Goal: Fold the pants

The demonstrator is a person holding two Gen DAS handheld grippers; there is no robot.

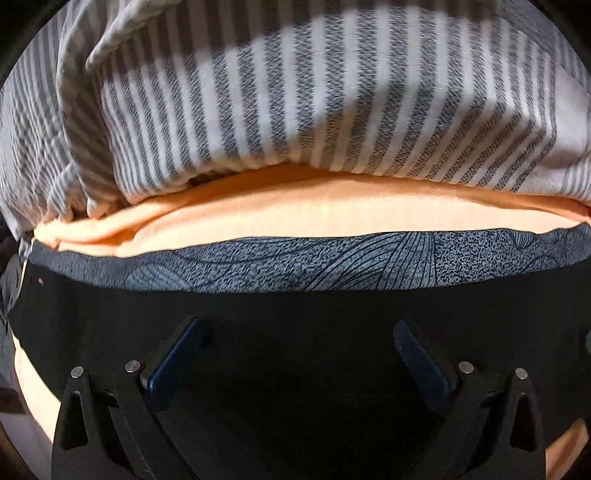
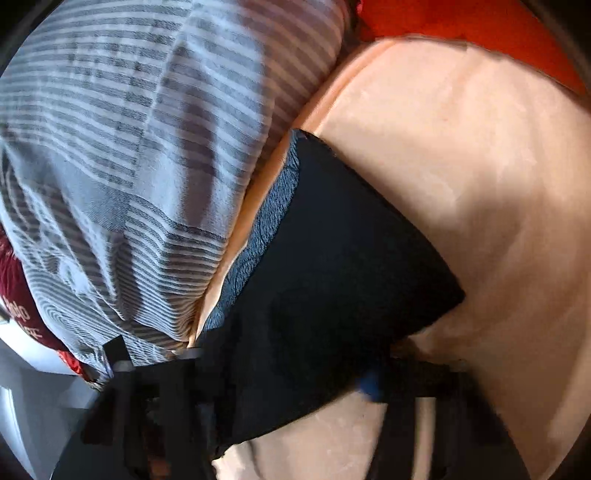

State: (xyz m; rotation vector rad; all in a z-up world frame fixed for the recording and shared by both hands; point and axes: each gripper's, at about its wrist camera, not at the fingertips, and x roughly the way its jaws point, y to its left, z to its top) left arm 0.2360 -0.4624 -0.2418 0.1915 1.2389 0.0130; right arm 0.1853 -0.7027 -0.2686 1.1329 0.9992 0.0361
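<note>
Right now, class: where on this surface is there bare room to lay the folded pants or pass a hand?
Free: the peach sheet, right of the black pants, bordered above by red fabric. A thin strip lies between pants and striped cloth. Crowded: the left, under the striped pile.

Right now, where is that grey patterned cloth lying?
In the left wrist view the grey patterned cloth forms a band across the middle, between the black pants nearer the camera and the peach bedding beyond, below the striped fabric.

Left gripper [image 1: 299,332] — black frame, silver screws, blue finger pads [image 1: 173,365]; right gripper [image 2: 280,373] — blurred black.
</note>
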